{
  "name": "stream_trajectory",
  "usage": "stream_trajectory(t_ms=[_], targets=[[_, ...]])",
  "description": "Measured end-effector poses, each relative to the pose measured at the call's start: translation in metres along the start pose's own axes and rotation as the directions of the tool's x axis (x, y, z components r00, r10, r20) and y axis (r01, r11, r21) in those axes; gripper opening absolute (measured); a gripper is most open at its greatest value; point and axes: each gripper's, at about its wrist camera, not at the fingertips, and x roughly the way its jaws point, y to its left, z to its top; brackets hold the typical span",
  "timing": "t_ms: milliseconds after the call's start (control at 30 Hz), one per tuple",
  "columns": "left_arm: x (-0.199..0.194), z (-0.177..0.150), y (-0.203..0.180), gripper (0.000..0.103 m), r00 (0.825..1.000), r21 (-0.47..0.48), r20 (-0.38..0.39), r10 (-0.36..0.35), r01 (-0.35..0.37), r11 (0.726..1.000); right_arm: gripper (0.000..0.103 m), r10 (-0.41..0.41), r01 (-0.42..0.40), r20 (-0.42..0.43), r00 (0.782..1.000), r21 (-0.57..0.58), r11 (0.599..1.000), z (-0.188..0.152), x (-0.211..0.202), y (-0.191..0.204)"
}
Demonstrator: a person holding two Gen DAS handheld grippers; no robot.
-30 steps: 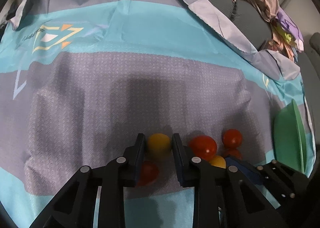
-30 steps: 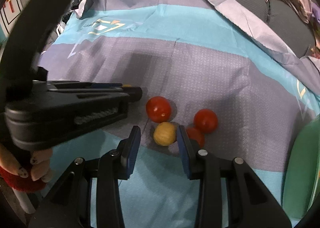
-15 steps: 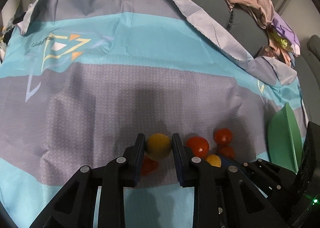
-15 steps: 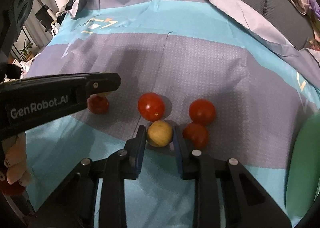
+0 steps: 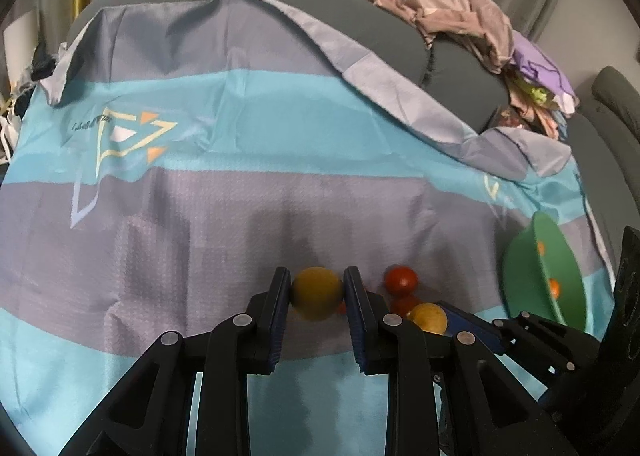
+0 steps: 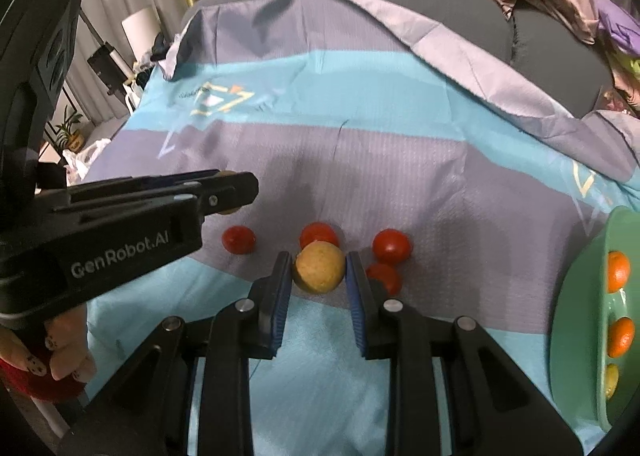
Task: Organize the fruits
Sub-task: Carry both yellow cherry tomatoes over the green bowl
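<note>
Between the blue pads of each claw sits one yellow fruit: the left claw point(image 5: 316, 292) is pinching a deeper yellow ball point(image 5: 316, 293), and the right claw point(image 6: 319, 272) is pressed onto a paler, speckled yellow fruit point(image 6: 319, 266). We judge both are clear of the striped cloth point(image 6: 400, 160), so the step in hand is the carry to the green bowl point(image 6: 576, 320).

Taking that bowl as our landmark: it stands at the right edge of the cloth, tilted toward us, with two orange fruits point(image 6: 618, 271) and a small yellow one inside. Four red tomatoes point(image 6: 391, 246) lie on the cloth left of the bowl, just under and beyond the right claw; the farthest from the bowl point(image 6: 239, 239) lies below the left claw's tip.

To do this well, we should keep both pinches firm but gentle, since round fruit can squirt out. We would send the right claw to the bowl first, it being nearer, then the left, so the claws do not collide above the rim. Release low inside.
</note>
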Motion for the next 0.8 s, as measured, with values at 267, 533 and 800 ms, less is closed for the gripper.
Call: stream_trajectory(t_ms=[267,533,800], targets=[[-0.015,0.000,-0.013,0.027,0.999,0.025,0.040,-0.025,0.024,0.999,0.028,-0.001,0.000,0.040,0.999,0.024,1.000,0.002,-0.020,-0.006],[-0.031,0.000,-0.026,0.027,0.995,0.051,0.077,-0.057,0.053,0.997,0.028,-0.008,0.002,0.092,0.996,0.058,0.998,0.004,-0.042,-0.014],[-0.036,-0.003,-0.036,0.027,0.993,0.073,0.090,-0.073,0.067,0.995,0.028,-0.019,0.008,0.127,0.992,0.092,0.996,0.002,-0.058,-0.024]])
